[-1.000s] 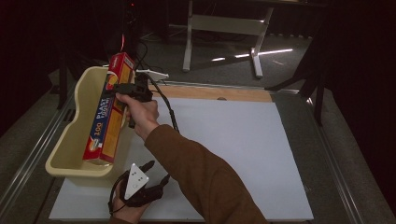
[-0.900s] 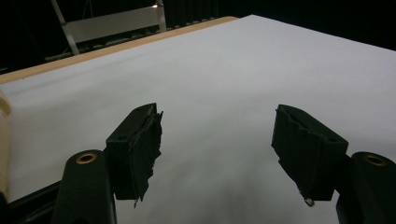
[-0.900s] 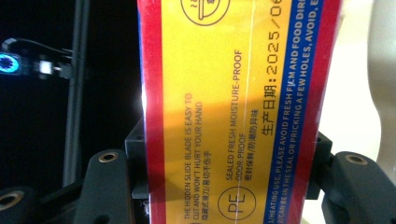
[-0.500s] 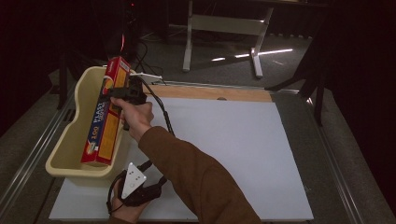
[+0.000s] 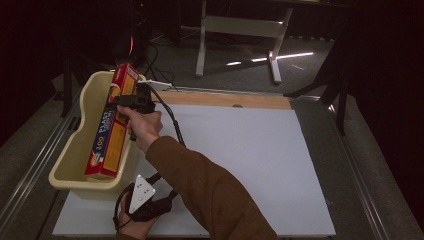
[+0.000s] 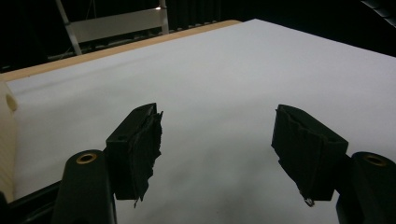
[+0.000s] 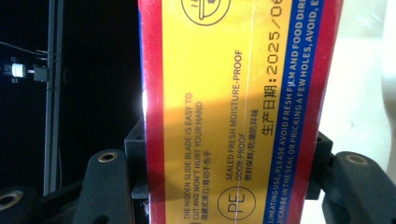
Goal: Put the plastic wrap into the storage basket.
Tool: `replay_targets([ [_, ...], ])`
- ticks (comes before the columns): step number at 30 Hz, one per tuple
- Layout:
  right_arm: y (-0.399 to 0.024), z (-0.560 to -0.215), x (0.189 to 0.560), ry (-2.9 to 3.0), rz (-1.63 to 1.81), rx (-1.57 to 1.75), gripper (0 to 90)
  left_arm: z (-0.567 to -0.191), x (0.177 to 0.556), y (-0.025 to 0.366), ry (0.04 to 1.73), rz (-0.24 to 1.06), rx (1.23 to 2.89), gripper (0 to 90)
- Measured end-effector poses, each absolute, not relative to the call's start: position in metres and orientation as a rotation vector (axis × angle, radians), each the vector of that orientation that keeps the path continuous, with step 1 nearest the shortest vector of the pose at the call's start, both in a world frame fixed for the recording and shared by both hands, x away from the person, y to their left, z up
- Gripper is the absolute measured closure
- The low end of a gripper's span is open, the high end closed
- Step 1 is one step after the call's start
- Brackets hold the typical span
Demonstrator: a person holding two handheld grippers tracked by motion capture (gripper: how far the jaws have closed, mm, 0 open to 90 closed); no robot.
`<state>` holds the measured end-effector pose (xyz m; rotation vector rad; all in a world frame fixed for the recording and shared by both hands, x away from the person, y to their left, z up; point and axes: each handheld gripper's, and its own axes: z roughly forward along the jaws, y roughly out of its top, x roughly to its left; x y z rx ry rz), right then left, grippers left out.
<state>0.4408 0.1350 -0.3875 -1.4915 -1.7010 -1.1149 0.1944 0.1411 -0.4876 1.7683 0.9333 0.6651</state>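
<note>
At nine o'clock on the counter (image 5: 260,150), the right hand-held gripper (image 5: 120,101) clamps a long red-and-yellow cardboard plastic-wrap box (image 5: 111,125) leaning over a cream plastic tub (image 5: 70,165); the high grip could let it tip out. The left hand-held gripper (image 6: 217,135) gapes empty.

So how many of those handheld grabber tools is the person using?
2. The right gripper is clamped on the plastic wrap box over the cream tub. The left gripper rests open over the white sheet at the table's near edge.

box (image 5: 111,131) in tub (image 5: 67,165), far end propped on rim at 12 o'clock | tub at sheet's (image 5: 250,160) 9 o'clock | wooden strip (image 5: 225,100) at sheet's 12 o'clock
</note>
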Motion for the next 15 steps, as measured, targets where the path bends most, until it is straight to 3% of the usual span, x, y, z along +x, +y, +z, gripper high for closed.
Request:
replay_targets([
  [15,0.138,-0.401,0.439,-1.728,-1.054,-1.547,39.5,-0.487,0.194,0.142,0.933,0.671,1.767,32.3],
])
